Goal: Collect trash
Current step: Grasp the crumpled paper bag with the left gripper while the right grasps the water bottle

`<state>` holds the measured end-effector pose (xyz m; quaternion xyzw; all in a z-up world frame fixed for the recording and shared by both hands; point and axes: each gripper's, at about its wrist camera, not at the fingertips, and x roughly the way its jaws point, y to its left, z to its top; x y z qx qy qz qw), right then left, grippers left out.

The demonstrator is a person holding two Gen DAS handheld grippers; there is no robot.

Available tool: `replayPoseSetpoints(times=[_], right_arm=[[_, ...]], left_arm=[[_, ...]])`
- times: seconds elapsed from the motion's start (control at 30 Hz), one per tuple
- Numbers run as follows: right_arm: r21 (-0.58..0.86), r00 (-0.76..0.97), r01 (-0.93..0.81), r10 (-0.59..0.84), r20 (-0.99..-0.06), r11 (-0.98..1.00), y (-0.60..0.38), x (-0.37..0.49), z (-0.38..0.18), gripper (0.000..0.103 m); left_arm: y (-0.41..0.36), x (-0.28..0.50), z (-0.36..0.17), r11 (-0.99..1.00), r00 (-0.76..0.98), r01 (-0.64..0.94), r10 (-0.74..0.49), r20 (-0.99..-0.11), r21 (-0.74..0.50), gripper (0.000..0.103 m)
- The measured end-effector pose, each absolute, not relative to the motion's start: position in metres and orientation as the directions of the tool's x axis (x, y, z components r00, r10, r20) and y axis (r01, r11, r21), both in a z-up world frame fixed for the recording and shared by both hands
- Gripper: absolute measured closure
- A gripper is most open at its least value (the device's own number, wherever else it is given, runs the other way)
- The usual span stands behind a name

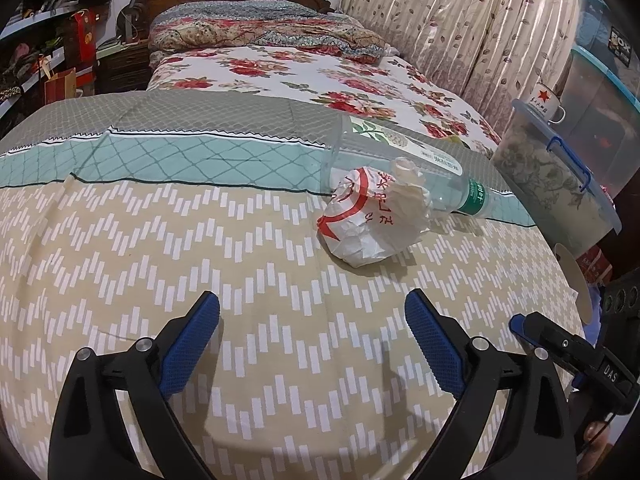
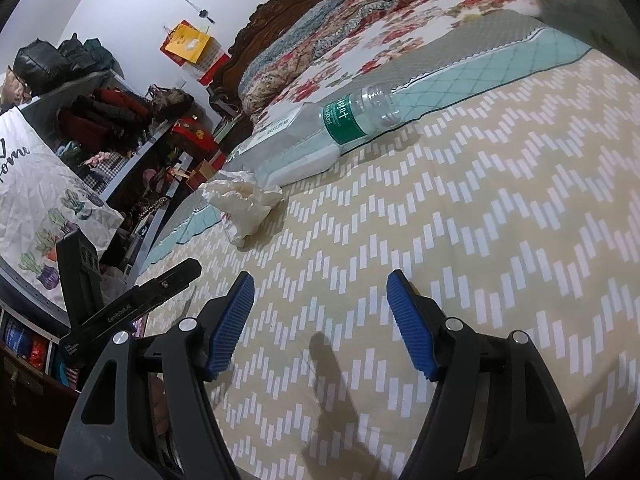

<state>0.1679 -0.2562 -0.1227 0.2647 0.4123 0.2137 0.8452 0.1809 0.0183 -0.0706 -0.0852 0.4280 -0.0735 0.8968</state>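
Observation:
A crumpled white paper wrapper [image 1: 368, 216] with red print lies on the beige zigzag bedspread [image 1: 160, 248], ahead and to the right of my left gripper [image 1: 312, 304]. That gripper is open with nothing between its blue pads. Behind the wrapper lie a clear plastic bottle [image 1: 452, 192] with a green label and a clear plastic package [image 1: 372, 148]. In the right wrist view the wrapper [image 2: 248, 200], package [image 2: 288, 144] and bottle [image 2: 360, 116] lie ahead to the left. My right gripper [image 2: 320, 280] is open and holds nothing, hovering over bare bedspread [image 2: 480, 220].
A lidded storage box [image 1: 560, 184] with a blue clip stands at the bed's right edge, an enamel mug [image 1: 548, 100] behind it. Folded quilts [image 1: 260, 28] lie by the headboard. Cluttered shelves [image 2: 120, 120] and a cactus-print bag [image 2: 40, 192] stand left of the bed.

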Motion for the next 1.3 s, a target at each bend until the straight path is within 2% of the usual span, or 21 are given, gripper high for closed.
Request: replayPoseSetpoints(times=[0.13, 0.7, 0.73, 0.77, 0.8, 0.9, 0.97, 1.03, 1.2, 1.3], right_arm=[[0.629, 0.572, -0.138, 0.58, -0.58, 0.765, -0.257, 0.167, -0.123, 0.033], [0.629, 0.571, -0.138, 0.58, -0.58, 0.765, -0.256, 0.167, -0.124, 0.033], [0.628, 0.571, -0.139, 0.58, -0.581, 0.765, -0.257, 0.167, -0.124, 0.033], [0.625, 0.57, -0.138, 0.578, -0.584, 0.768, -0.257, 0.168, -0.124, 0.033], [0.617, 0.569, -0.138, 0.572, -0.591, 0.774, -0.257, 0.168, -0.122, 0.033], [0.57, 0.571, -0.197, 0.566, -0.595, 0.798, -0.251, 0.174, -0.111, 0.032], [0.51, 0.585, -0.244, 0.545, -0.601, 0.825, -0.246, 0.186, -0.095, 0.031], [0.369, 0.6, -0.335, 0.498, -0.625, 0.867, -0.233, 0.206, -0.072, 0.018], [-0.127, 0.656, -0.48, 0.26, -0.708, 0.868, -0.197, 0.259, -0.063, 0.012], [-0.294, 0.624, -0.561, 0.162, -0.764, 0.774, -0.176, 0.289, -0.076, 0.012]], left_arm=[[0.014, 0.187, -0.065, 0.973, 0.627, 0.071, -0.213, -0.75, -0.218, 0.009], [-0.016, 0.252, -0.069, 0.977, 0.597, 0.09, -0.209, -0.774, -0.194, 0.009], [-0.019, 0.255, -0.072, 0.977, 0.594, 0.097, -0.212, -0.776, -0.192, 0.012], [-0.021, 0.256, -0.075, 0.975, 0.59, 0.107, -0.219, -0.777, -0.194, 0.031], [-0.022, 0.256, -0.076, 0.971, 0.582, 0.125, -0.238, -0.778, -0.204, 0.042], [-0.022, 0.245, -0.071, 0.97, 0.603, 0.152, -0.241, -0.76, -0.188, 0.049], [-0.016, 0.232, -0.067, 0.964, 0.608, 0.166, -0.267, -0.747, -0.21, 0.049], [-0.006, 0.221, -0.065, 0.953, 0.602, 0.169, -0.3, -0.74, -0.25, 0.05], [0.012, 0.198, -0.065, 0.942, 0.586, 0.17, -0.334, -0.738, -0.291, 0.049], [0.019, 0.189, -0.068, 0.942, 0.585, 0.163, -0.331, -0.74, -0.293, 0.049]])
